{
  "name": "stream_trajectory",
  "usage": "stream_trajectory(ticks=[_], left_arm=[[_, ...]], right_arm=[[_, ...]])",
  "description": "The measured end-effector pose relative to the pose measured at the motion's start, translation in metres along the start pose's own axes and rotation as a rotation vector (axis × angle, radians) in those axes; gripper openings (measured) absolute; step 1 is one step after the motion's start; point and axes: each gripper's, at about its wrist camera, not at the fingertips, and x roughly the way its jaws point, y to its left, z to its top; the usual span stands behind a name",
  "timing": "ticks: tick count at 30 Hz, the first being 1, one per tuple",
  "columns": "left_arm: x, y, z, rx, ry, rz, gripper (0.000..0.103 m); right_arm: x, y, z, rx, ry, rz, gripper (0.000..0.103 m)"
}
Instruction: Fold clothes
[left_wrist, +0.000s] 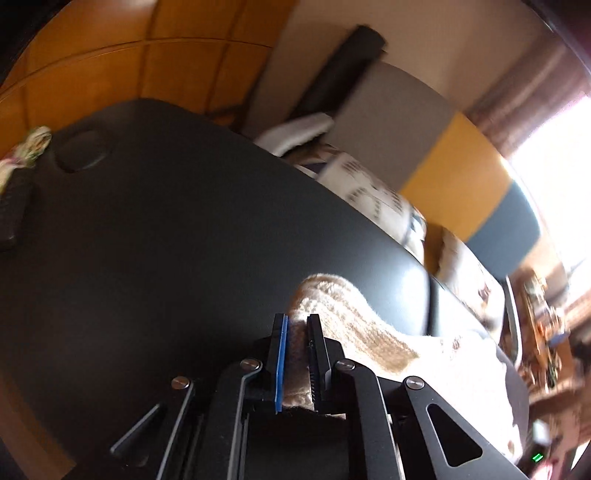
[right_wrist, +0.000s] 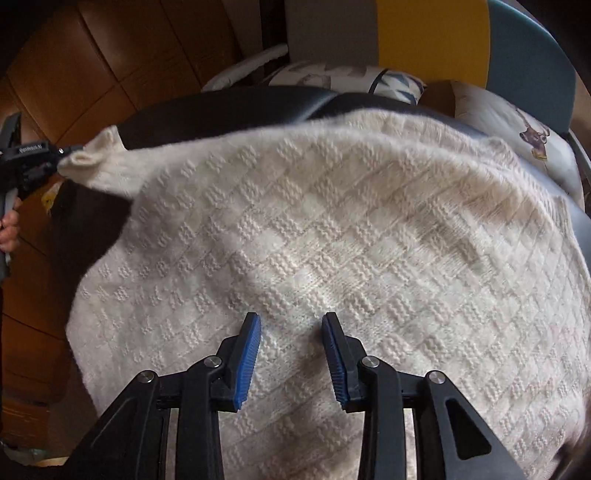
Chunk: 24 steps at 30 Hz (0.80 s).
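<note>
A cream knitted sweater with a basket-weave pattern lies spread over a black padded table. My right gripper hovers open just above its near middle, nothing between the blue pads. In the right wrist view my left gripper sits at the far left, shut on the sweater's cuff and pulling the sleeve out sideways. The left wrist view shows the left gripper shut on the sweater, the knit pinched between its fingers above the black table.
Patterned cushions and a grey, yellow and blue panel lie beyond the table's far edge. Wood flooring surrounds the table. A round recess and a floral cloth sit at the table's far left end. A hand holds the left gripper.
</note>
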Motion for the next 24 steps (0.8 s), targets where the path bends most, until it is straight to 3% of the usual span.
stream_trajectory(ticks=[2, 5, 9, 11, 12, 16, 20, 23, 24], left_arm=[[0.007, 0.024, 0.004, -0.047, 0.017, 0.05, 0.0], [0.031, 0.055, -0.007, -0.16, 0.075, 0.086, 0.0], [0.042, 0.098, -0.032, -0.317, 0.175, 0.018, 0.003], [0.031, 0.106, -0.042, -0.32, 0.161, -0.016, 0.015], [0.022, 0.108, -0.047, -0.277, 0.136, -0.011, 0.026], [-0.01, 0.064, -0.075, 0.116, 0.002, 0.116, 0.062], [-0.014, 0.006, -0.109, 0.489, -0.076, 0.214, 0.072], [0.013, -0.028, -0.119, 0.696, -0.11, 0.306, 0.073], [0.018, -0.031, -0.118, 0.724, -0.103, 0.308, 0.073]], right_arm=[[0.001, 0.003, -0.003, -0.019, -0.023, 0.007, 0.038], [0.0, -0.002, -0.007, -0.017, -0.039, 0.033, 0.038], [0.0, -0.005, -0.008, -0.009, -0.043, 0.056, 0.038], [0.0, -0.007, -0.009, -0.019, -0.045, 0.049, 0.038], [0.0, -0.005, -0.009, -0.022, -0.048, 0.045, 0.038], [0.0, -0.003, -0.011, -0.012, -0.062, 0.044, 0.039], [-0.001, -0.003, -0.012, -0.008, -0.081, 0.04, 0.039], [-0.001, -0.002, -0.014, -0.014, -0.091, 0.035, 0.039], [-0.001, -0.002, -0.014, -0.015, -0.091, 0.035, 0.039]])
